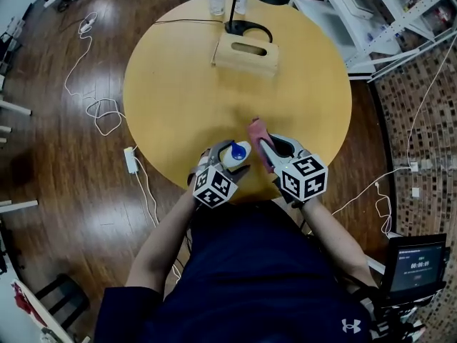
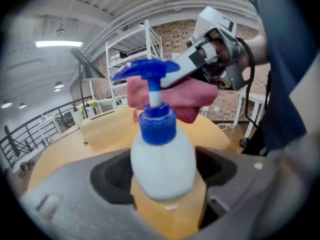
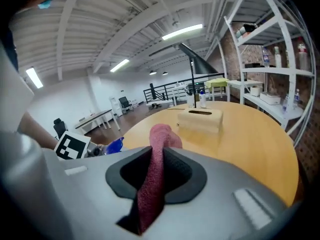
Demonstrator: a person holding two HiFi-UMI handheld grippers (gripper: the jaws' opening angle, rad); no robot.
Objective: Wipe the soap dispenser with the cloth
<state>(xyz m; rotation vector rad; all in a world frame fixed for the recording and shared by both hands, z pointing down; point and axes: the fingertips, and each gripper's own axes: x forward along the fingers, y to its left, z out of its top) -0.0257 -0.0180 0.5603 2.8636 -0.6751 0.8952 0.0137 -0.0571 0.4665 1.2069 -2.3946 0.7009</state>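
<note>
The soap dispenser (image 1: 235, 153), a white bottle with a blue pump (image 2: 150, 71), stands at the near edge of the round wooden table (image 1: 178, 98). My left gripper (image 1: 230, 157) has its jaws around the bottle's body (image 2: 162, 164); they stand a little apart from it, open. My right gripper (image 1: 265, 148) is shut on a pink-red cloth (image 1: 258, 136), which sticks out beyond the jaws (image 3: 160, 139). In the left gripper view the cloth (image 2: 192, 98) hangs right behind the pump head, close to it or touching it.
A wooden tissue box (image 1: 246, 54) lies at the table's middle back, with a black lamp base (image 1: 248, 28) and two small bottles (image 1: 217, 3) behind it. White shelving (image 1: 385, 13) stands at the right. Cables (image 1: 100, 109) lie on the floor at the left.
</note>
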